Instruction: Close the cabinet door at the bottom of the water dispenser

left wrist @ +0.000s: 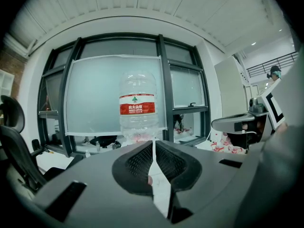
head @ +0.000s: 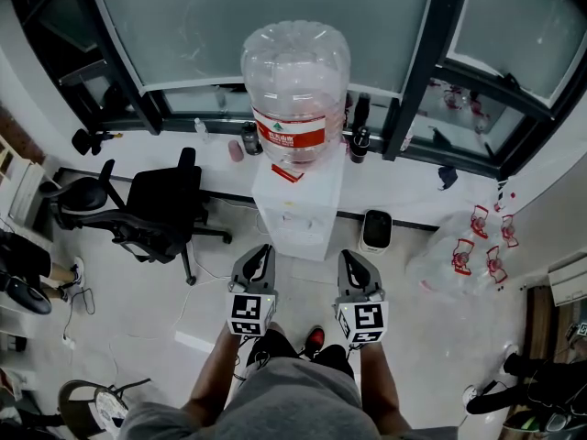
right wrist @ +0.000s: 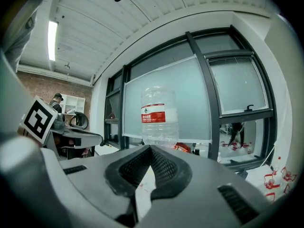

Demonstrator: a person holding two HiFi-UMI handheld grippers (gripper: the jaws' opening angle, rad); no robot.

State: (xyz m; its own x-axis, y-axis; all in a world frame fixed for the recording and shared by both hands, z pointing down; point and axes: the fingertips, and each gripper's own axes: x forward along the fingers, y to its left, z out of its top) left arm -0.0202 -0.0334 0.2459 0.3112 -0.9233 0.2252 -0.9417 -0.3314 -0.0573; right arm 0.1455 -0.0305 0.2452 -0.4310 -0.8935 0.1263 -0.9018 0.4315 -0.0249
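Observation:
A white water dispenser point(head: 298, 211) stands against the window wall, with a large clear bottle point(head: 295, 85) with a red label on top. From above, its bottom cabinet door is hidden. My left gripper point(head: 262, 249) and right gripper point(head: 349, 256) hang side by side just in front of the dispenser, apart from it, both shut with nothing held. In the left gripper view the left gripper point(left wrist: 153, 142) has its jaws meeting under the bottle point(left wrist: 137, 107). In the right gripper view the right gripper point(right wrist: 151, 148) is also shut below the bottle point(right wrist: 159, 115).
A black office chair point(head: 160, 211) stands left of the dispenser. A small white bin point(head: 376, 230) sits to the dispenser's right, with several empty bottles point(head: 463, 246) farther right. Small bottles line the window sill point(head: 206, 149). The person's shoes point(head: 313, 341) are below the grippers.

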